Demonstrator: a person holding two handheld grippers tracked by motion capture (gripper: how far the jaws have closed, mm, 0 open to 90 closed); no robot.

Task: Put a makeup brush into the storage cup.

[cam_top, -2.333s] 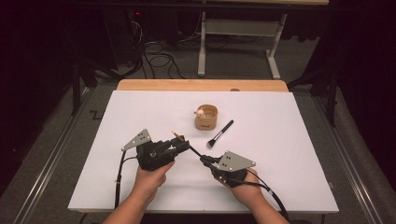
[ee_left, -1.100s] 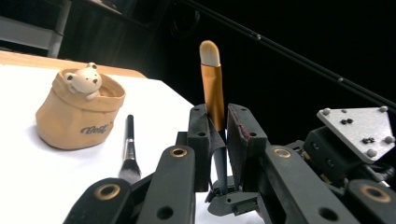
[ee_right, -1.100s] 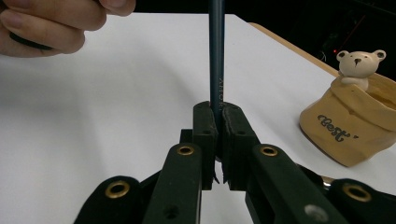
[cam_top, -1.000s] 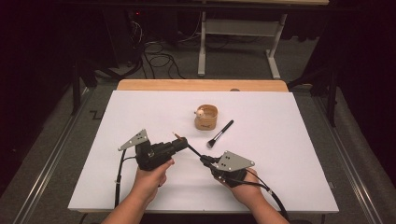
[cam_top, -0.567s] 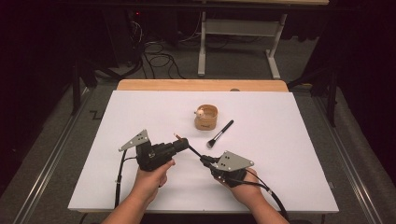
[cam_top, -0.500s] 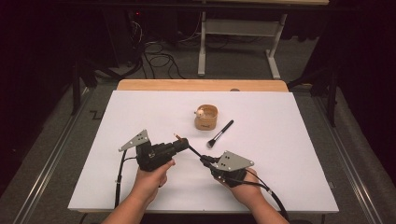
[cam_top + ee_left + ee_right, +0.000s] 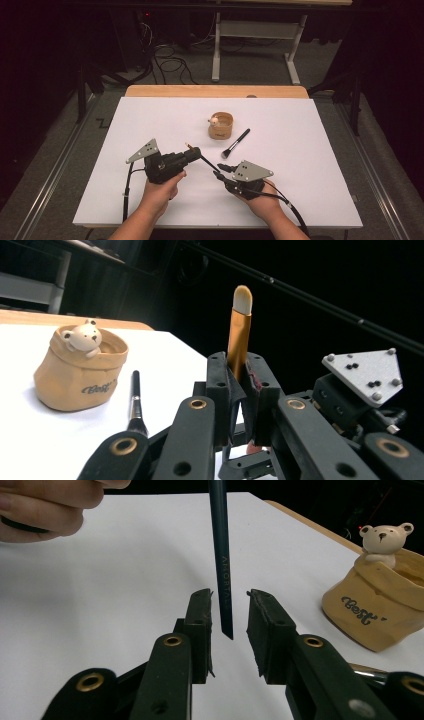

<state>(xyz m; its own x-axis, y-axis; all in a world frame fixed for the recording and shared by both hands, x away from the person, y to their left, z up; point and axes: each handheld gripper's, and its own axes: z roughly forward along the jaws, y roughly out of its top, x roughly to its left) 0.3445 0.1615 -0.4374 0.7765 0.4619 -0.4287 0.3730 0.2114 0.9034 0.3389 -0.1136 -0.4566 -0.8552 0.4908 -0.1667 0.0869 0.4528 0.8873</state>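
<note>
On the white worktop (image 7: 150, 120) the person holds one gripper in each hand. The left gripper (image 7: 239, 385) has its jaws closed on a thin brush (image 7: 239, 335) with an orange ferrule and a pale tip; in the left gripper view this end rises upright above the jaws. The dark handle of the same brush goes from the left gripper across to the right gripper (image 7: 229, 625), and in the right gripper view its pointed end hangs between the two jaws. These jaws stand a little apart, and the handle is close to the left jaw, but I cannot tell if it touches it.

Farther on the worktop stands a small tan pot (image 7: 221, 126) shaped like a bag, with a little bear figure on its rim. Just beside it, on the right in the high view, a second brush (image 7: 235, 143) with a black handle lies flat on the worktop, its bristles toward the person.
</note>
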